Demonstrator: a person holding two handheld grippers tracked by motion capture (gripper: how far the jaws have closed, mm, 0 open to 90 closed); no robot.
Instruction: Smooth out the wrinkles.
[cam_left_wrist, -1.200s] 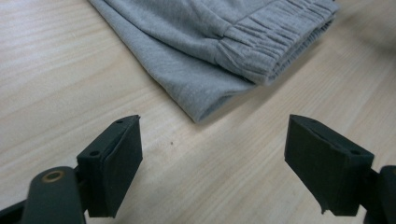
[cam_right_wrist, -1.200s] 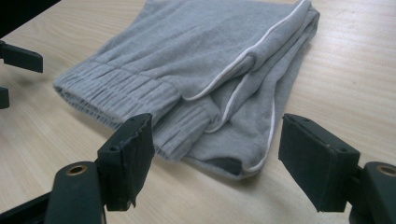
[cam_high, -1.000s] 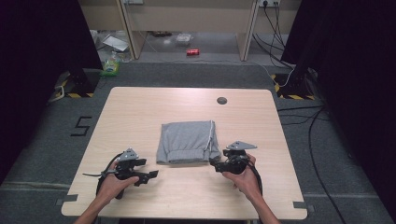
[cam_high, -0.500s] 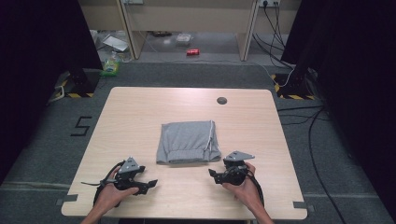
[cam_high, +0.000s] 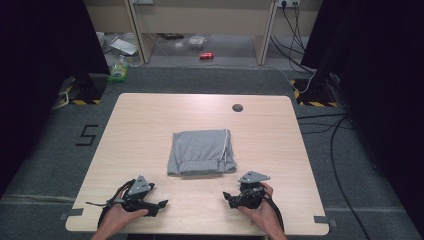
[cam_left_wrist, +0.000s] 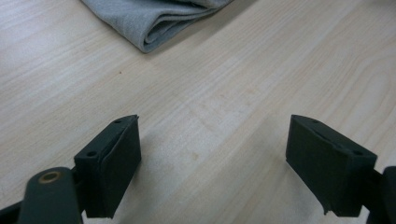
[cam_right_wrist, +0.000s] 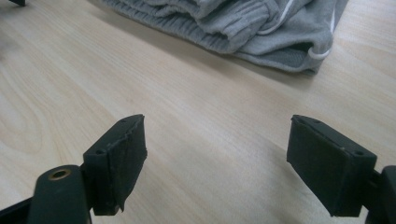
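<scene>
A folded grey garment with a white cord lies flat in the middle of the wooden table. My left gripper rests near the table's front edge, left of and nearer than the cloth, jaws wide open over bare wood. The garment's folded corner lies well beyond those jaws. My right gripper sits at the front right, also apart from the cloth. Its jaws have just been opening and stand open with nothing between them; the garment's ribbed hem is ahead of them.
A small dark round cap sits in the tabletop near the far edge. Beyond the table, the floor holds a red can, a green bottle and cables at the right.
Both hands have drawn back from the garment's near corners toward the table's front edge. The garment has stayed flat and still.
</scene>
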